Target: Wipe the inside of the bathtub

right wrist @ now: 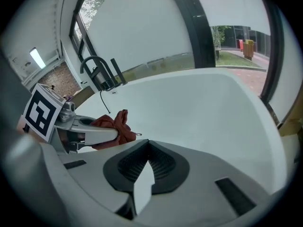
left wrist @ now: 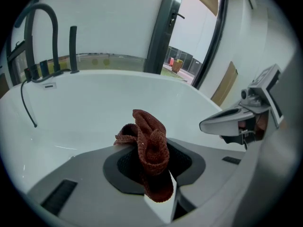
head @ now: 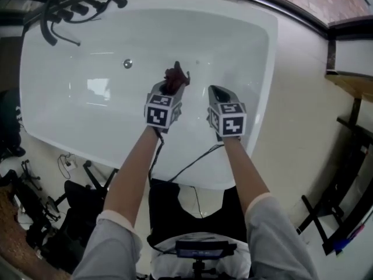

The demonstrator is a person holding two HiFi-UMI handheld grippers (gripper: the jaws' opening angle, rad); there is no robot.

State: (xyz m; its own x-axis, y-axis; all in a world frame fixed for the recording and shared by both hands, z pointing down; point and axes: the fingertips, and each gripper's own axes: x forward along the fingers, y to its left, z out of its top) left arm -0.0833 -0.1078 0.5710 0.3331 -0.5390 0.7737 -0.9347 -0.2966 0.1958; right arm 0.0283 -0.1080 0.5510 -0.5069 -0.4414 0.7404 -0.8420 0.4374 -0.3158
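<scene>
Seen from above, a person's two bare forearms, in grey sleeves (head: pixel 274 226) pushed back, reached out over a white oval bathtub (head: pixel 233 45), each hand holding a grey gripper topped by a cube of black-and-white square markers. The left gripper (head: pixel 169 92) was clamped on a dark red knitted cloth (head: pixel 176 76), which stuck up crumpled and folded from between its jaws. The cloth was over the inside of the tub, near the middle, a little to the right of the round metal drain (head: pixel 127 63); whether it touched the tub surface could not be told. In the left gripper view, the cloth (left wrist: pixel 150 148) filled the gap between the dark ribbed pads, with the smooth white tub wall (left wrist: pixel 94 108) behind it. The right gripper (head: pixel 218 95) was just beside the left one, also over the tub's inside, its jaws closed together on nothing. In the right gripper view, its tips (right wrist: pixel 144 174) met, and the left gripper (right wrist: pixel 90 134) with the red cloth (right wrist: pixel 116 124) showed to one side. A black curved faucet (head: pixel 64 10) with a hanging hose stood at the tub's far left end. A thin black cable (head: pixel 192 162) crossed the near rim. Pale floor (head: pixel 297 127) surrounded the tub.
</scene>
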